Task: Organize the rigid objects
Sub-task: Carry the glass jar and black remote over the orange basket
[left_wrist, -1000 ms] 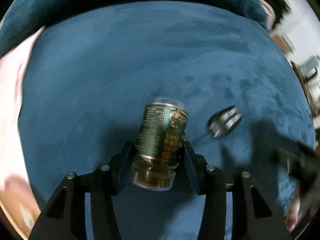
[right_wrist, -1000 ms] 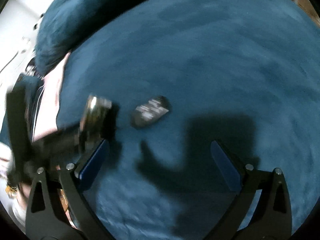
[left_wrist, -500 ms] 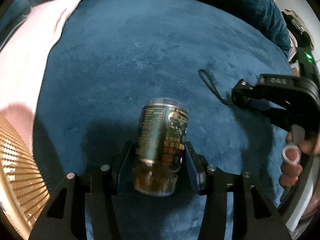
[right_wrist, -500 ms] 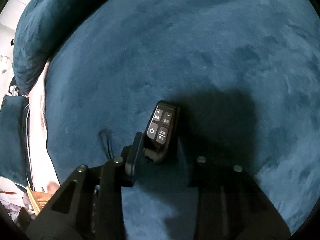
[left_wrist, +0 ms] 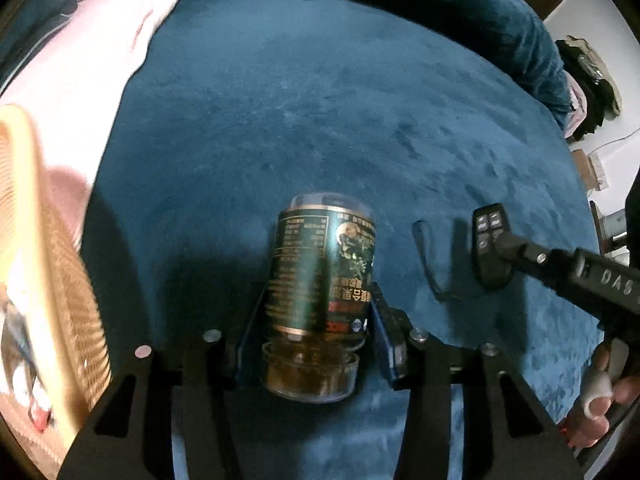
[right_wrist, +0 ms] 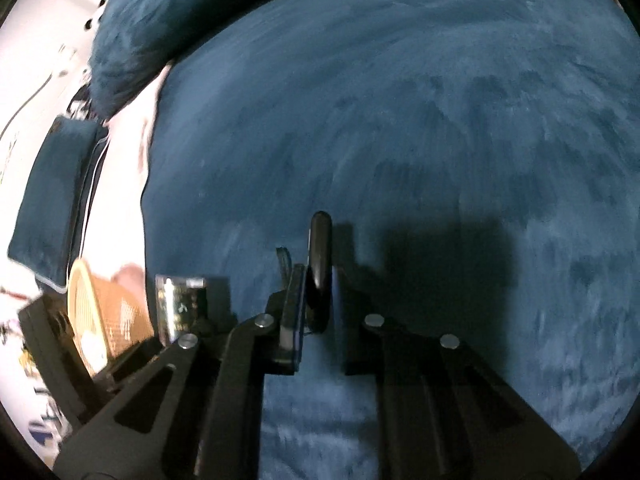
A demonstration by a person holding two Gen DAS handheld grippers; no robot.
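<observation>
My left gripper point(left_wrist: 316, 332) is shut on a dark green can point(left_wrist: 322, 272) with a clear plastic lid, held above the blue plush surface point(left_wrist: 320, 120). My right gripper point(right_wrist: 318, 304) is shut on a small black remote point(right_wrist: 320, 256) held edge-on, with its wrist strap point(right_wrist: 283, 260) hanging beside it. In the left wrist view the remote point(left_wrist: 490, 248) shows its buttons, clamped in the right gripper at the right, strap point(left_wrist: 428, 260) dangling. The can also shows in the right wrist view point(right_wrist: 182, 304) at lower left.
A tan woven basket point(left_wrist: 48, 280) stands at the left edge, also in the right wrist view point(right_wrist: 104, 316). A pink cloth point(left_wrist: 80, 80) lies at the upper left. A blue cushion roll point(left_wrist: 440, 12) borders the far side. A blue pillow point(right_wrist: 52, 196) lies left.
The right gripper closed on the remote and lifted it off the blue surface, turning it edge-on. The left gripper carried the can leftward, and the basket came into view.
</observation>
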